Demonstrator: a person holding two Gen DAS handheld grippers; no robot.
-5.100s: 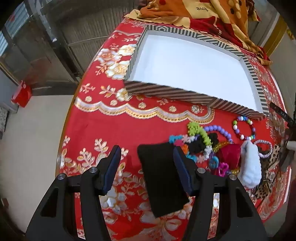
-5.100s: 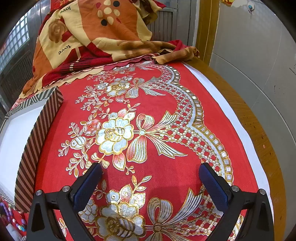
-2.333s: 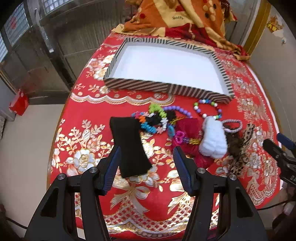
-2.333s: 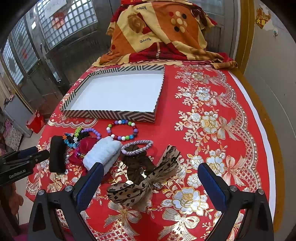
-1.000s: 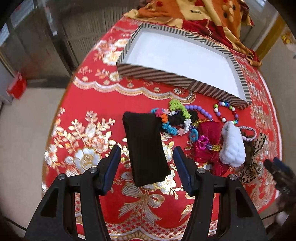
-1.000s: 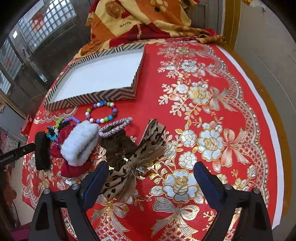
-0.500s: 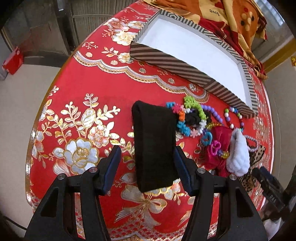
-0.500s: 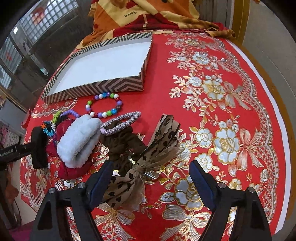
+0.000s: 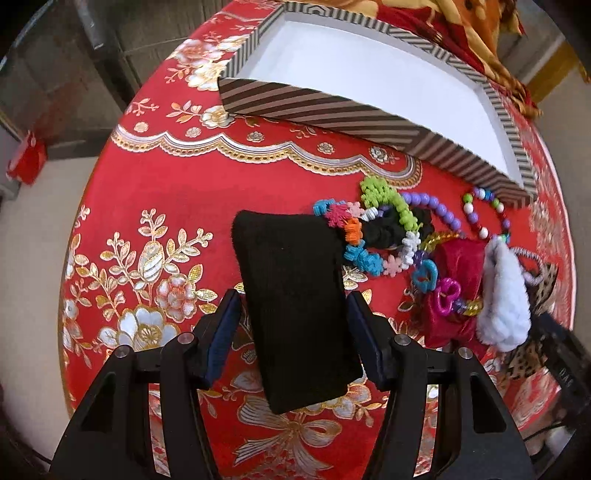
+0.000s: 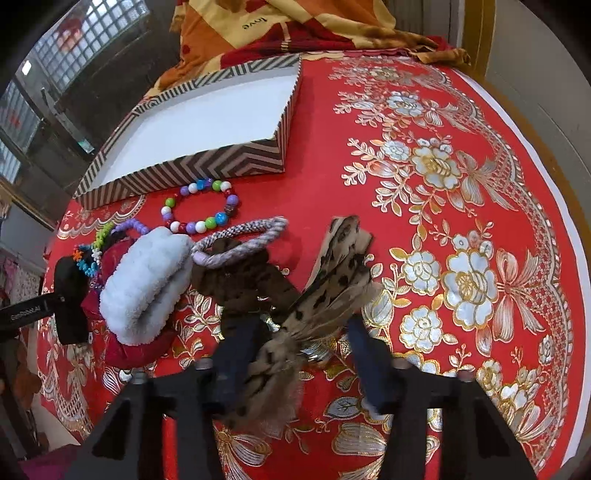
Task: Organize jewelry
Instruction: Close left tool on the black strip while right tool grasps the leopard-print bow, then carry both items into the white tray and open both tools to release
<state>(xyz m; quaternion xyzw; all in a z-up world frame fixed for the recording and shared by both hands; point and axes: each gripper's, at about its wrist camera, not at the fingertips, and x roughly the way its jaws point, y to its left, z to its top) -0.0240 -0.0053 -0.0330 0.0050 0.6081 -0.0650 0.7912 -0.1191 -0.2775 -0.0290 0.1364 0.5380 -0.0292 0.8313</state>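
The left wrist view is looking down on the black headband (image 9: 295, 295), which is lying flat on the counter (image 9: 177, 192) between the spread left tongs (image 9: 291, 328); whether the blue pads are touching its edges I cannot tell. At 1 o'clock from it a tangle of colourful bead bracelets (image 9: 373, 229) is overlapping its top corner, with a red velvet scrunchie (image 9: 458, 266) and a white fluffy scrunchie (image 9: 506, 295) lying further toward 3 o'clock.

The right wrist view is showing what the left one barely catches: the leopard-print bow (image 10: 325, 291) is lying between the open right tongs (image 10: 299, 354), with a brown scrunchie (image 10: 240, 280) just beside it at 10 o'clock, a braided grey hair tie (image 10: 240, 236) resting on that, and a ring of round multicoloured beads (image 10: 201, 208) in front of the striped box (image 10: 207, 166). The box, white inside, is sitting at 11 o'clock.

A small white label on the left gripper's body, seen at the far left edge, is too blurred to read. The orange blanket (image 10: 280, 22) at 12 o'clock is carrying the word "love".

A red cloth with gold and silver flowers is covering the counter; a glass-block window (image 10: 92, 33) is showing at 10 o'clock.
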